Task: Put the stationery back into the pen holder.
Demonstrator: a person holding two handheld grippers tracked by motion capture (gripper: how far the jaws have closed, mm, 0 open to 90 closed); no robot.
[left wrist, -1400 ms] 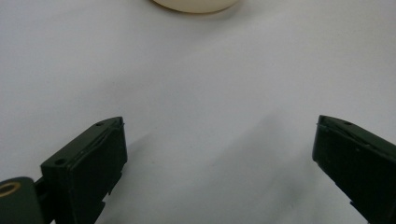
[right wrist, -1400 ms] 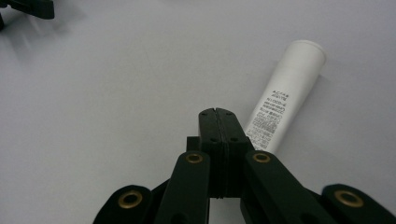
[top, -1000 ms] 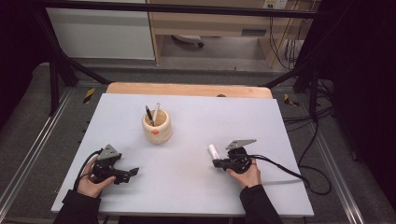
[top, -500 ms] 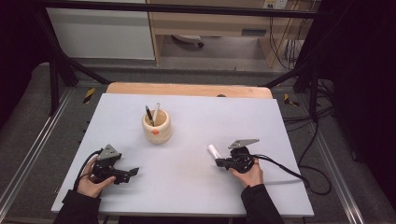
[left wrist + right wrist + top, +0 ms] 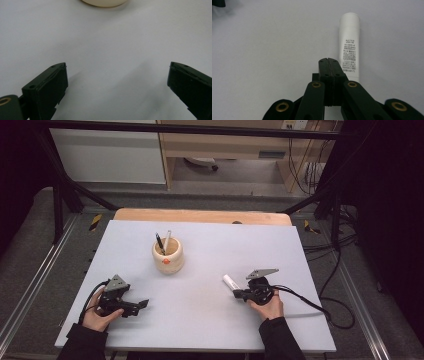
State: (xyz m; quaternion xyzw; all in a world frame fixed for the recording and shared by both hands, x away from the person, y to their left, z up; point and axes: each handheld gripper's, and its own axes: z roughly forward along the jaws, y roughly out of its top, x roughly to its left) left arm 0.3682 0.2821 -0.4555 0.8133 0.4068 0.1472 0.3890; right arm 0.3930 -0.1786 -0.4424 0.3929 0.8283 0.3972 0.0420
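Note:
A white tube with small black print (image 5: 349, 45) lies flat on the white table, just right of my right gripper's jaws. The right gripper (image 5: 329, 60) is shut with nothing between its jaws. From above, the tube (image 5: 230, 282) lies just left of the right gripper (image 5: 237, 294), held by a hand at the table's front right. A hand at the front left holds my left gripper (image 5: 143, 304) low over the table. Its jaws stand wide open and empty (image 5: 117, 80). A cream cup (image 5: 168, 255) holding a black pen (image 5: 159, 243) and a white pen (image 5: 167, 240) stands behind it.
The cup's cream base (image 5: 105, 2) sits at the top edge of the left gripper view. A wooden strip (image 5: 200, 216) runs along the table's far edge. Black cables (image 5: 310, 302) trail off the right side. Metal frame bars (image 5: 60, 190) stand at the back corners.

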